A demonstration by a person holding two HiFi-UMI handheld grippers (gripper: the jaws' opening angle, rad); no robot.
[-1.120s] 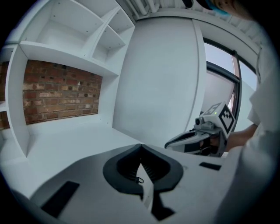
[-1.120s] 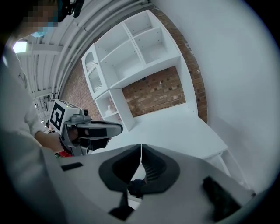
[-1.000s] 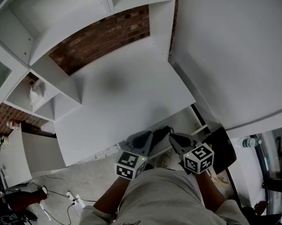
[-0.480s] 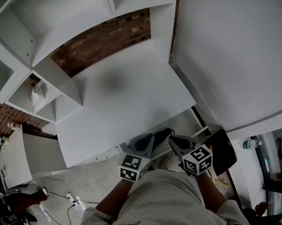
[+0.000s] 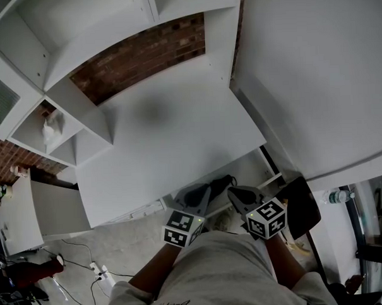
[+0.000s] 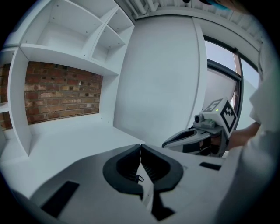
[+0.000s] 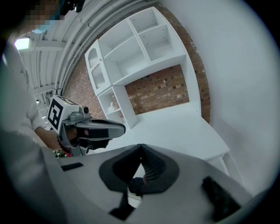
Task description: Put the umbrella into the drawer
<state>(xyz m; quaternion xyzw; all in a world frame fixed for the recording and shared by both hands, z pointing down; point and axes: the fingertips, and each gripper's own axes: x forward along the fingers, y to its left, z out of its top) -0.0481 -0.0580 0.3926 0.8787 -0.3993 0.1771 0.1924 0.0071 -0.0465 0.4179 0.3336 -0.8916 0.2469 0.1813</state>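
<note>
Left gripper: I am holding my left gripper (image 6: 141,148) with its two dark jaws pressed together at the tips. Nothing is sitting between them.
Right gripper: I am holding my right gripper (image 7: 141,148) the same way. Its jaws are touching at the tips and pinching nothing.
Where they are: Both grippers are hanging side by side just in front of the front edge of the big flat white desk (image 5: 171,137), near its right front corner. They are pointing a little downward.
Umbrella: The small black folded umbrella (image 5: 219,180) is lying just under the desk's front edge, between my two grippers. I cannot tell if either one is touching it.
Drawer: The white pulled-out drawer (image 5: 255,166) is sticking out from under that front edge. The umbrella is looking like it is inside, but I cannot tell for sure.
Back edge: A red brick wall (image 5: 142,53) is showing behind the desk.
Left edge: A tall white shelf unit (image 5: 68,91) is standing there, with a small white thing (image 5: 49,129) sitting in a low cubby.
Right edge: A big flat white panel (image 5: 314,74) is standing along it.
Floor: Thin black cables (image 5: 79,277) are lying on the grey floor (image 5: 119,240) to my left.
</note>
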